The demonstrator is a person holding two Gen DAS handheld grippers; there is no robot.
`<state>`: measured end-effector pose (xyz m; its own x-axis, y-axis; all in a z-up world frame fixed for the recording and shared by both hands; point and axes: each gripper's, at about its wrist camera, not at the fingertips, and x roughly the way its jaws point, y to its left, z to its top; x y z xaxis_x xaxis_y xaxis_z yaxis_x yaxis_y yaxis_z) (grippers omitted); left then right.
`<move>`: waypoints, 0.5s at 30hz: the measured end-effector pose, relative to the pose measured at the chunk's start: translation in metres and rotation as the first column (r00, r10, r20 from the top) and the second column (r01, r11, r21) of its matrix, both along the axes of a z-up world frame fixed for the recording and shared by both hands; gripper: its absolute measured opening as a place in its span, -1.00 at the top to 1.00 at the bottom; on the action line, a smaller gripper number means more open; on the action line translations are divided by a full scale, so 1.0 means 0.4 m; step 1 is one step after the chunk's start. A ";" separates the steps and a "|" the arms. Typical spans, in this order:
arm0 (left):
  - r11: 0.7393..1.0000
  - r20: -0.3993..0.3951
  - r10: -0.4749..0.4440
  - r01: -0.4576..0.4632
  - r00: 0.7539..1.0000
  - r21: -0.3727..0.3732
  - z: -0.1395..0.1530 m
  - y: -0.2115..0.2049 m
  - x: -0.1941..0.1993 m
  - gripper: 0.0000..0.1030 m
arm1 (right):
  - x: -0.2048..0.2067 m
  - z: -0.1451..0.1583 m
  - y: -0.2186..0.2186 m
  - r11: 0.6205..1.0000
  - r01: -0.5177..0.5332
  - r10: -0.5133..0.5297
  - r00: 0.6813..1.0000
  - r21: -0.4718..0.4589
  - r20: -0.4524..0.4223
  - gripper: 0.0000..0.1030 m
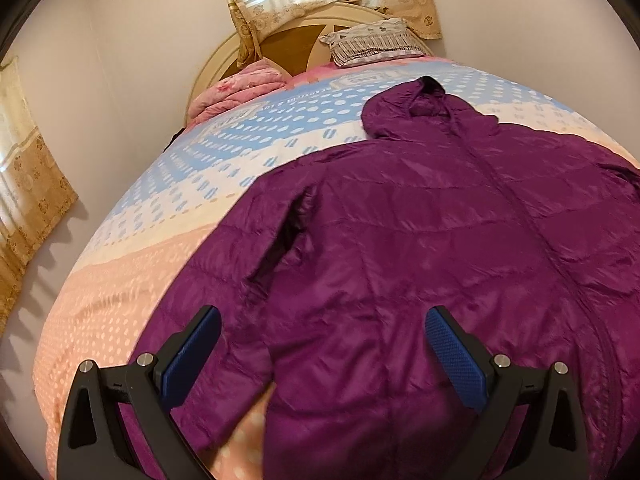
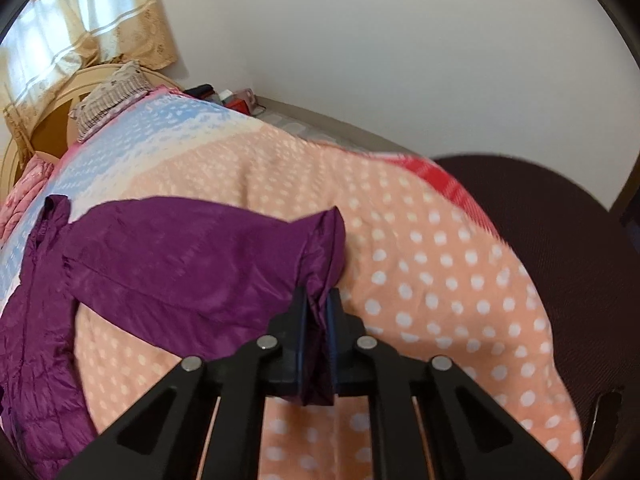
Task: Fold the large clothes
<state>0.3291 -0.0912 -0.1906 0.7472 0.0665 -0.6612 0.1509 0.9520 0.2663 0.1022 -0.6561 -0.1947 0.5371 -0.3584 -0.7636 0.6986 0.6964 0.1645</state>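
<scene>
A purple hooded puffer jacket (image 1: pixel 420 232) lies spread front-up on the bed, hood toward the headboard. My left gripper (image 1: pixel 322 320) is open and empty, hovering over the jacket's lower left part beside its left sleeve (image 1: pixel 224 292). My right gripper (image 2: pixel 318 300) is shut on the cuff of the jacket's right sleeve (image 2: pixel 192 256), which is lifted above the bedspread. The jacket body (image 2: pixel 36 340) shows at the left of the right wrist view.
The bed has a polka-dot bedspread (image 1: pixel 132 280) in peach, cream and blue bands. A pink quilt (image 1: pixel 236 88) and a pillow (image 1: pixel 372 42) lie by the headboard. Curtains (image 1: pixel 28 184) hang at left. A dark chair (image 2: pixel 560 240) stands by the bed's right edge.
</scene>
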 end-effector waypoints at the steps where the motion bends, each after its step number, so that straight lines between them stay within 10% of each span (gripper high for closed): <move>1: 1.000 0.007 0.007 -0.007 1.000 0.005 0.004 0.005 0.013 -0.98 | 0.016 0.017 0.010 1.000 -0.014 0.014 1.000 -0.009 0.006 0.78; 15: 0.998 0.034 0.061 -0.062 0.998 0.009 0.034 0.056 0.092 -0.98 | 0.237 0.131 0.196 0.964 -0.197 0.189 0.980 -0.178 -0.062 0.81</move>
<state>0.3657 -0.0689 -0.1768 0.7633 0.1195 -0.6349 0.0831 0.9564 0.2799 0.1970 -0.5778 -0.1422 0.5771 -0.3863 -0.7195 0.5516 0.8341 -0.0053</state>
